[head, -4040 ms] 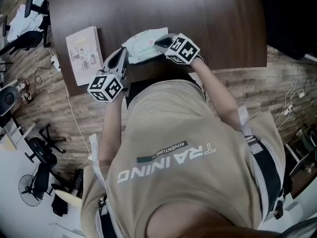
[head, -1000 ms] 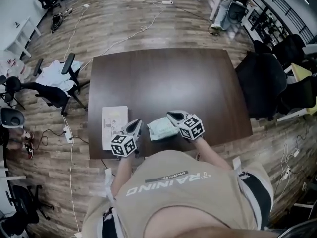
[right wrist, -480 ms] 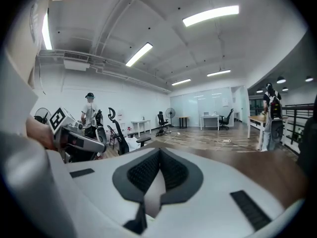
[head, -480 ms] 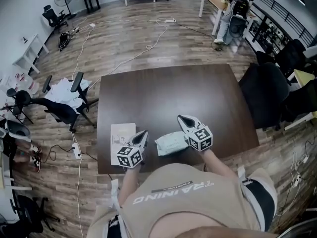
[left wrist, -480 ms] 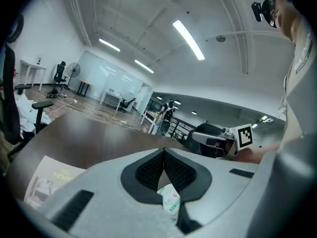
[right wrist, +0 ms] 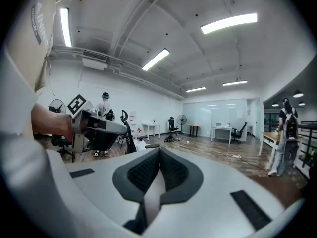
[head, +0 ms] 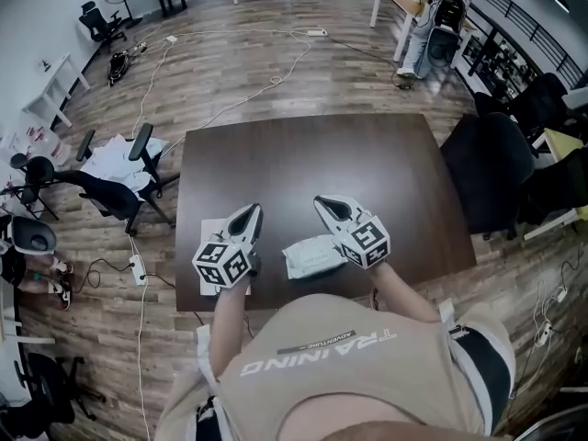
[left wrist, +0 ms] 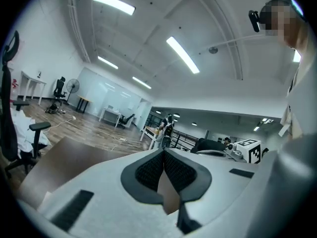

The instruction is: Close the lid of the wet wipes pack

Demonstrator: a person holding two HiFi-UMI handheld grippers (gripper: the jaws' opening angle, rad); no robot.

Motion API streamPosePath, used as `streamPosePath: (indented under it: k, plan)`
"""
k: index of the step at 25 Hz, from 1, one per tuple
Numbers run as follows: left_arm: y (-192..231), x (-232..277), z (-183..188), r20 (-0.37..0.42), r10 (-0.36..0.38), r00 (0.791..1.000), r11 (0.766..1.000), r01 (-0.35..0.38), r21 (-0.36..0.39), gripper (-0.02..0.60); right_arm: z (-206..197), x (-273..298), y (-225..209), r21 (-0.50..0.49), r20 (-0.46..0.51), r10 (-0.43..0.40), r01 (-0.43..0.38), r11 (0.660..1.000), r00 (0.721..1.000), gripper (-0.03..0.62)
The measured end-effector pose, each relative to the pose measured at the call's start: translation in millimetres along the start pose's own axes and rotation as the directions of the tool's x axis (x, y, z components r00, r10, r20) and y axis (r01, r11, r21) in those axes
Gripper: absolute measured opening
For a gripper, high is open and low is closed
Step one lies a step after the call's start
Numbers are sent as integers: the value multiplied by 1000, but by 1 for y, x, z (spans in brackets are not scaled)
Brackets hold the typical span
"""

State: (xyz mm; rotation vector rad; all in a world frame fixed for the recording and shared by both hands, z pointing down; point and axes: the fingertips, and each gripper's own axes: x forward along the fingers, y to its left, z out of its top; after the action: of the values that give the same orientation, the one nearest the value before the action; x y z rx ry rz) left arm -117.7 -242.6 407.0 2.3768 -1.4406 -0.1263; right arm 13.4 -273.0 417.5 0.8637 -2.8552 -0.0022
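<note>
At the dark table [head: 303, 159], you hold the left gripper [head: 251, 213] and right gripper [head: 324, 203] up off the surface, each with jaws pressed together on nothing. The wet wipes pack [head: 308, 255] lies near the front edge, partly under the right gripper. Its lid is too small to judge, so check that it sits flat and press with closed tips if not.

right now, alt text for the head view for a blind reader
From above, a person in a tan shirt holds the left gripper and right gripper, both shut, over a dark table. A wet wipes pack lies between them, a booklet at the left.
</note>
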Motion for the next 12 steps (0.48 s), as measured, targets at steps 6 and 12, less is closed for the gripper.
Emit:
streamPosePath:
  k: [6,12]
  plan:
    - [-15,-4,44,79,-11,997,998,6,66,5,33,3,-1,14,59,15,-16,1000,998,14]
    - [-25,-11,35,70,-17,997,995,10,99,5,37,5,6,48,77,16,-20,999,997,15]
